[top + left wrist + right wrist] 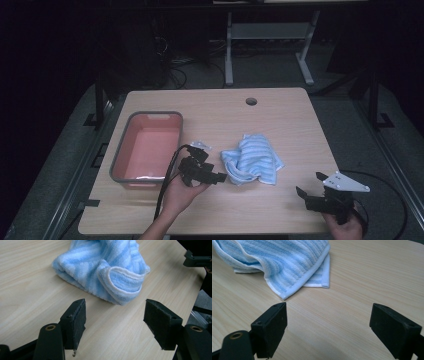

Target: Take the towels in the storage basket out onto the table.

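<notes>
A crumpled blue and white striped towel (pixel 254 160) lies near the middle of the wooden table (pixel 280 120). My left gripper (pixel 220 176) sits just left of it, open, its tips close to the towel's folded edge (pixel 117 282) without touching. In the left gripper view the gap between the jaws holds only bare wood. My right gripper (pixel 310 185) hovers open over the table's front right corner, well clear of the towel (pixel 287 262). The right gripper view has the towel's hemmed corner ahead and to the left.
A grey bin with a pink inside (pixel 148 147) stands at the table's left, close behind my left hand. A small clear wrapper (pixel 201 146) lies between the bin and the towel. A round cable hole (pixel 251 101) sits near the far edge. The other gripper (pixel 197 260) appears at the upper right.
</notes>
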Demonstrator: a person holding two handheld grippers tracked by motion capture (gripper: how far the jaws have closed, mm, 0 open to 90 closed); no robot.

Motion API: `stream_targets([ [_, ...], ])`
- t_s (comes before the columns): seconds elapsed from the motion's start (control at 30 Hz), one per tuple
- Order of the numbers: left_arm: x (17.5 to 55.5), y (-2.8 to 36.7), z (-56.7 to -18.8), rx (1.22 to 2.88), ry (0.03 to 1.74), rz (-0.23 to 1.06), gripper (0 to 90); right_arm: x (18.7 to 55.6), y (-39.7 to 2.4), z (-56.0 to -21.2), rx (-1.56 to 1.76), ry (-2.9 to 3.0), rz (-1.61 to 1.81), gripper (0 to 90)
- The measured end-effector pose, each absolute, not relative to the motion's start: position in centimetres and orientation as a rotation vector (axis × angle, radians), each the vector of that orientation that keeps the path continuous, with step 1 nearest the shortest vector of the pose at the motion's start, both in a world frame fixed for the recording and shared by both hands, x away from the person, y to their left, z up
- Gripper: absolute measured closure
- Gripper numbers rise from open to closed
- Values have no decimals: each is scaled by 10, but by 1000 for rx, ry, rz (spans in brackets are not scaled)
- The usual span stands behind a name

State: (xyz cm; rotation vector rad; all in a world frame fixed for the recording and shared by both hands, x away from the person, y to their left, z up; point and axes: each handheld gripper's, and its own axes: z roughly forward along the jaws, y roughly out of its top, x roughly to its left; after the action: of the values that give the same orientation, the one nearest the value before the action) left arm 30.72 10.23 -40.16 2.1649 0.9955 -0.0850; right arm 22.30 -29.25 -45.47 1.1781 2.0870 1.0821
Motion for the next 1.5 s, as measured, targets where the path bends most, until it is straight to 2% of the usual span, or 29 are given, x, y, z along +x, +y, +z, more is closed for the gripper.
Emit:
stream_targets([
  [0.97,276,113,-426,2144,948,-134,312,223,-291,-456,1183,2096,1070,141],
  [1.5,260,118,-436,2147,936,-114,305,220,-288,-457,1169,2103,1060,141],
])
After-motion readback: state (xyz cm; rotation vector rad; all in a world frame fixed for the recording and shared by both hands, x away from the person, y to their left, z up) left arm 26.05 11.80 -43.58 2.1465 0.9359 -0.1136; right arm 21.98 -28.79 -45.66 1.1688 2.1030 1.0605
